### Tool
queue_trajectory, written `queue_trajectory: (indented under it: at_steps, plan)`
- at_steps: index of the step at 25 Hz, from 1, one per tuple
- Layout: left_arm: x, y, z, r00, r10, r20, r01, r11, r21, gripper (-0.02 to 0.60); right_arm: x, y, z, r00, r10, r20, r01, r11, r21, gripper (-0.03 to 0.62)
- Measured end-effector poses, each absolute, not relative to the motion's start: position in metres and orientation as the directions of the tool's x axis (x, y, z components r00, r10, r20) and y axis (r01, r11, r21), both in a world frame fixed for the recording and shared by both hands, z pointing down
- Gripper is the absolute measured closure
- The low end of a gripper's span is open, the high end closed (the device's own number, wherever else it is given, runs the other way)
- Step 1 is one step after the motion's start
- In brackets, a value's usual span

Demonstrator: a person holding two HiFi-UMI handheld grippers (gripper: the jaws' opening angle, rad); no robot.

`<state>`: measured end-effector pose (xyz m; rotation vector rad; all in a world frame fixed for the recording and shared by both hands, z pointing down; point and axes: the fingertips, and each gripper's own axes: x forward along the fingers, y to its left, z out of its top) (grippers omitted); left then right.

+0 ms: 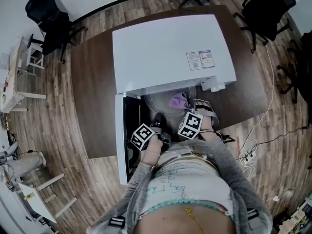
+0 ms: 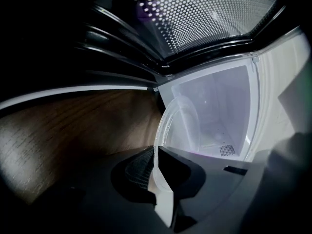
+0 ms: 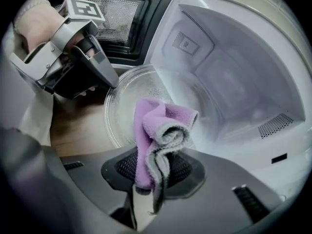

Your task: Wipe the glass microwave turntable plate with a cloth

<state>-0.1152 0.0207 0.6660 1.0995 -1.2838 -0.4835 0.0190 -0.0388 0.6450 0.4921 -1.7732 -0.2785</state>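
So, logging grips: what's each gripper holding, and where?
Left gripper: glass turntable plate, by its rim. Right gripper: purple cloth, by a bunched fold.

Beyond the fingers [image 3: 187, 172] of the right gripper [image 3: 153, 174] opens the white cavity [image 3: 234, 72] of a microwave [image 1: 170, 52], with a perforated vent [image 3: 280, 123] low on the wall to their right. Up and left of them stands the open door [image 3: 122, 13] with its dotted window. Left of the fingers [image 2: 131, 172] of the left gripper [image 2: 156, 179] lies a dark wooden table [image 2: 73, 130]. Far beyond both pairs of fingers stand two black office chairs [image 1: 48, 18] [image 1: 268, 9]. To their right, a white power strip [image 1: 247, 156] lies on the plank floor [image 1: 58, 145].
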Motion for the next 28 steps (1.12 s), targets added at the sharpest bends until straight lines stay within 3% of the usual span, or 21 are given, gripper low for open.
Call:
queue_trajectory:
  at_steps: [28]
  plan:
    - [-0.116,0.027,0.675,0.272,-0.808,0.523,-0.329,0.432,0.839,0.555,-0.031,0.015,0.665,-0.240,-0.325,0.915,0.135,0.922,0.363,0.477]
